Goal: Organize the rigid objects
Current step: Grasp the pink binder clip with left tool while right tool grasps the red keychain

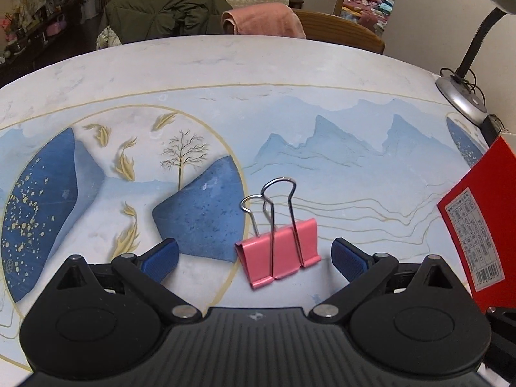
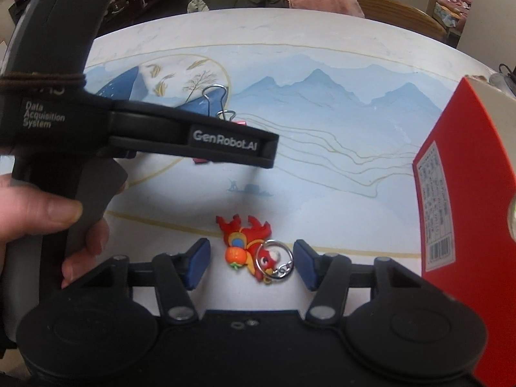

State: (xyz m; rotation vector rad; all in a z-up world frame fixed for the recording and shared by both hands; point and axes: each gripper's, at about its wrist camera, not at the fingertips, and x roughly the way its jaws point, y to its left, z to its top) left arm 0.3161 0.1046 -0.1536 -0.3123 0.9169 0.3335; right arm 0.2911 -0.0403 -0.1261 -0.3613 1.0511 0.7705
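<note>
Left gripper (image 1: 254,256) fingers wide, clear both sides of pink metal binder clip (image 1: 279,251) on painted tabletop (image 1: 290,74). Right gripper (image 2: 252,262) fingers half-open, gaps around red rubber dragon keychain (image 2: 250,250); red cardboard box (image 2: 467,193) close right of it.

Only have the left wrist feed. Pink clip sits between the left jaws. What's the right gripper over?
Observer: A red keychain figure lying flat on the table, between the right gripper fingers.
Operator: Gripped?
Observer: No. Both pads stand clear of it; the jaws are open.
Operator: Red box near it?
Observer: Yes, just to the right of that gripper, standing apart from the figure.
Operator: Ring free?
Observer: Its metal key ring lies on the figure's near end, by the right-hand pad.
</note>
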